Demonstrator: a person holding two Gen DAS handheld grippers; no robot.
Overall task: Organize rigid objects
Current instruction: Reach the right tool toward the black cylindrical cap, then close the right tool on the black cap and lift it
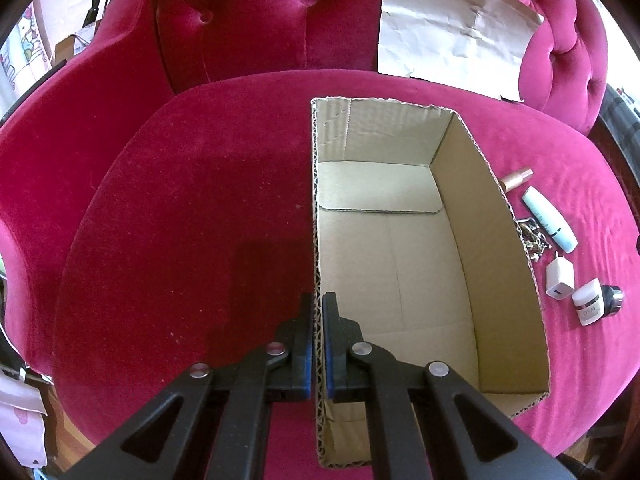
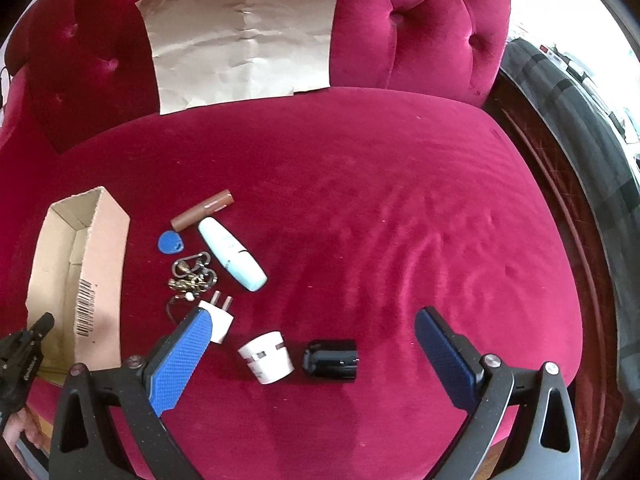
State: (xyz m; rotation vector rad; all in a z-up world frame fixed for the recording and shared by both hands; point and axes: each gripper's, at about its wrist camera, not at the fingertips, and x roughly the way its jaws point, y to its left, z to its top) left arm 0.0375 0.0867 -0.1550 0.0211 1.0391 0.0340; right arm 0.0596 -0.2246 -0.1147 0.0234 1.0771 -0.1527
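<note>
An open, empty cardboard box point(image 1: 400, 248) lies on the red velvet seat; it also shows in the right wrist view point(image 2: 100, 260). My left gripper point(image 1: 318, 308) is shut on the box's left wall. My right gripper point(image 2: 312, 324) is open wide above a white jar point(image 2: 267, 356) and a black cylinder point(image 2: 332, 359). Behind them lie a white plug charger point(image 2: 220, 318), a bunch of keys point(image 2: 192, 276), a blue tag point(image 2: 170, 241), a pale blue bottle point(image 2: 232, 258) and a brown tube point(image 2: 202, 209). The same items lie right of the box in the left wrist view, among them the charger point(image 1: 559, 278).
A creased brown paper sheet point(image 2: 244, 36) leans against the tufted sofa back point(image 2: 420, 20). A dark wooden edge and grey cloth point(image 2: 580, 128) lie to the right of the seat. The left gripper's body point(image 2: 20, 356) shows at the left edge.
</note>
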